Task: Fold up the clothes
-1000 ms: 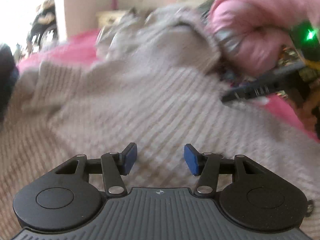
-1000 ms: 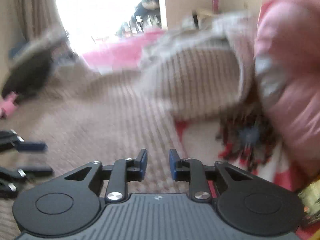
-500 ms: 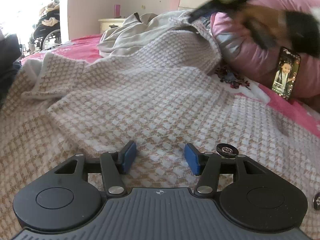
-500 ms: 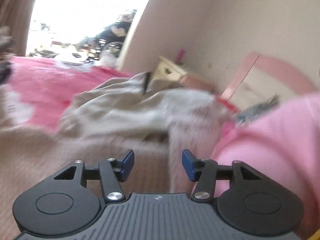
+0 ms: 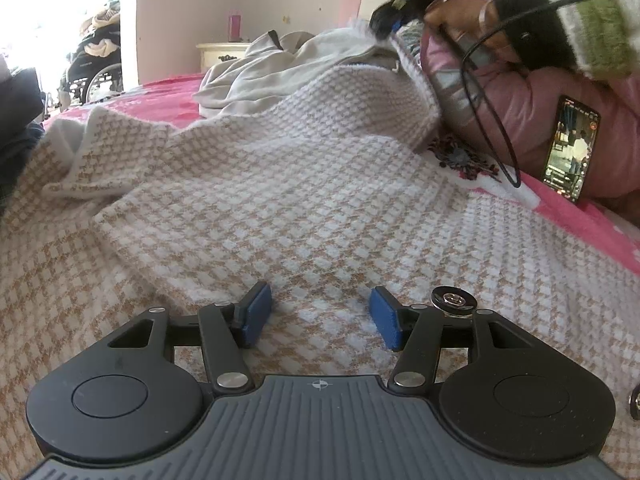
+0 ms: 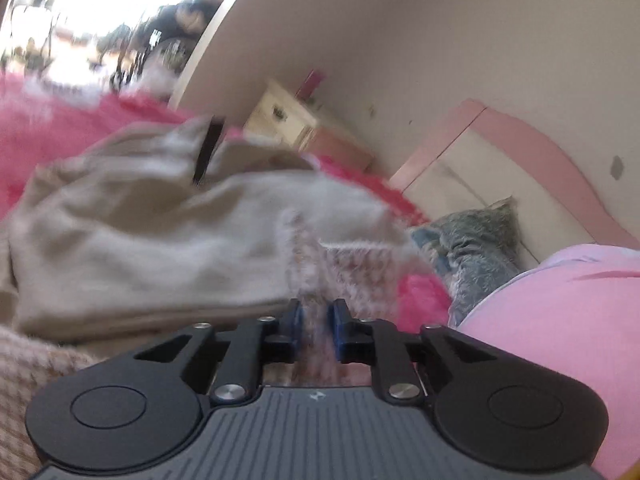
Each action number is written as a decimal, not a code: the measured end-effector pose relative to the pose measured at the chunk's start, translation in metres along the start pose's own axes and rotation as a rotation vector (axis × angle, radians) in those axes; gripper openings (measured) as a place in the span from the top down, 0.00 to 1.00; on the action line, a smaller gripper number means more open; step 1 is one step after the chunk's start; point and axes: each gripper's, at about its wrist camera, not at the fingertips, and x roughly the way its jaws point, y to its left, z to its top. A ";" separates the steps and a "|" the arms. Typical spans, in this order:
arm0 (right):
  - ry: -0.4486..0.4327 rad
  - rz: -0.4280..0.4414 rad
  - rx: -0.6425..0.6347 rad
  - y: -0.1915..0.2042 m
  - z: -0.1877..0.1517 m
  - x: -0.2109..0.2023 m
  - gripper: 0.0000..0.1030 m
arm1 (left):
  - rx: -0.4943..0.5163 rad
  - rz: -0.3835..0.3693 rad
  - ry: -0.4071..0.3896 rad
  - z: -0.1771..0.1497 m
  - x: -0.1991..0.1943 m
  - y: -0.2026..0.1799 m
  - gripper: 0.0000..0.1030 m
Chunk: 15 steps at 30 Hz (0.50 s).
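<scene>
1. Knitted cloth in beige and white checks, a large garment (image 5: 304, 184), lies spread over the pink bed (image 5: 592, 224) and fills most of the left wrist view.
2. The left gripper (image 5: 322, 316) hovers low over the middle of this garment. Its blue pads (image 5: 258, 306) stand about half apart and nothing is between them; they do not press the cloth.
3. A round black button (image 5: 453, 300) with a metal rim sits on the garment just beside the right pad of the left gripper.
4. The right gripper (image 6: 316, 330) is at the far upper edge of the garment, near the pink pillow (image 5: 532, 92). Its jaws are closing, and a raised fold of the checked knit stands between the blue pads (image 6: 295, 326); the gap is narrow and the pads look to be pressing on the cloth, though the picture is blurred there.
5. In the left wrist view the right gripper (image 5: 386, 24) appears at the top, held by a hand (image 5: 464, 20) in a fuzzy black, white and green sleeve (image 5: 576, 20), and the garment's edge rises up to it.
6. A grey-beige piece of clothing (image 5: 280, 72) lies crumpled behind the checked garment.
7. A phone (image 5: 570, 150) with a lit screen leans against the pillow.
8. A cream bedside cabinet (image 5: 220, 54) stands by the wall.
</scene>
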 end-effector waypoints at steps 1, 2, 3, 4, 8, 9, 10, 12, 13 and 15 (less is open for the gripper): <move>-0.021 0.026 0.022 -0.007 0.001 -0.010 0.86 | -0.002 0.002 0.003 0.001 0.000 0.000 0.46; -0.041 0.056 0.044 -0.014 0.002 -0.021 0.86 | -0.005 0.003 0.006 0.002 0.000 -0.001 0.46; -0.061 0.091 0.065 -0.021 0.004 -0.032 0.87 | -0.011 0.004 0.010 0.002 0.000 -0.001 0.46; -0.084 0.130 0.087 -0.028 0.006 -0.045 0.87 | -0.018 0.005 0.013 0.003 0.000 -0.001 0.46; -0.192 0.308 0.165 -0.051 0.014 -0.106 0.87 | -0.041 0.009 0.023 0.005 0.000 0.000 0.46; -0.229 0.368 0.184 -0.057 0.014 -0.125 0.87 | -0.044 0.011 0.025 0.005 0.000 -0.001 0.46; -0.266 0.429 0.204 -0.063 0.014 -0.143 0.87 | -0.048 0.013 0.027 0.006 0.000 -0.001 0.46; -0.322 0.550 0.230 -0.072 0.015 -0.176 0.87 | -0.056 0.019 0.034 0.007 0.000 -0.001 0.46; -0.343 0.616 0.238 -0.075 0.013 -0.192 0.87 | -0.062 0.020 0.029 0.007 -0.001 -0.002 0.46; -0.384 0.749 0.254 -0.083 0.008 -0.223 0.87 | -0.073 0.021 0.030 0.008 -0.001 -0.001 0.46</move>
